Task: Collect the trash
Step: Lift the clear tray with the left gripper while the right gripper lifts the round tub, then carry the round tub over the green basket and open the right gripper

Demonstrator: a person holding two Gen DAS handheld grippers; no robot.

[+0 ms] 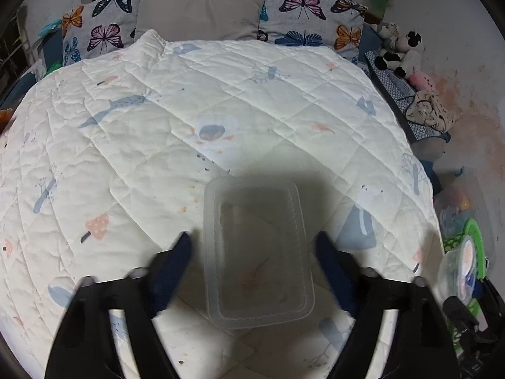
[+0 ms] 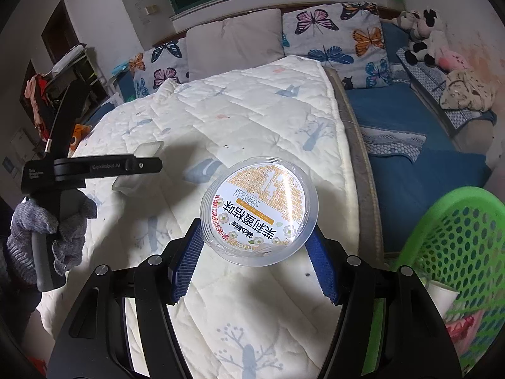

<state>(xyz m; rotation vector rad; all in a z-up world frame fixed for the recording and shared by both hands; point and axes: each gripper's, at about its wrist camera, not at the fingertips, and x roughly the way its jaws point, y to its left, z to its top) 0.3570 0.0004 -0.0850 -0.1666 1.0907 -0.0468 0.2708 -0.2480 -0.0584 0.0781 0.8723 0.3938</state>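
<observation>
Downward, left gripper (image 1: pixel 254 246) astride clear tray (image 1: pixel 257 252).

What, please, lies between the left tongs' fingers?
A clear rectangular tub on the quilt, in the left wrist view; the fingers flank it with a gap each side.

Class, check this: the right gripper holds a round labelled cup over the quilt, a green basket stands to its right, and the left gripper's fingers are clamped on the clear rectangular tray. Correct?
Not quite. The left wrist view shows the left gripper open, its fingers astride the clear rectangular tray with gaps on both sides. The rest holds.
</observation>
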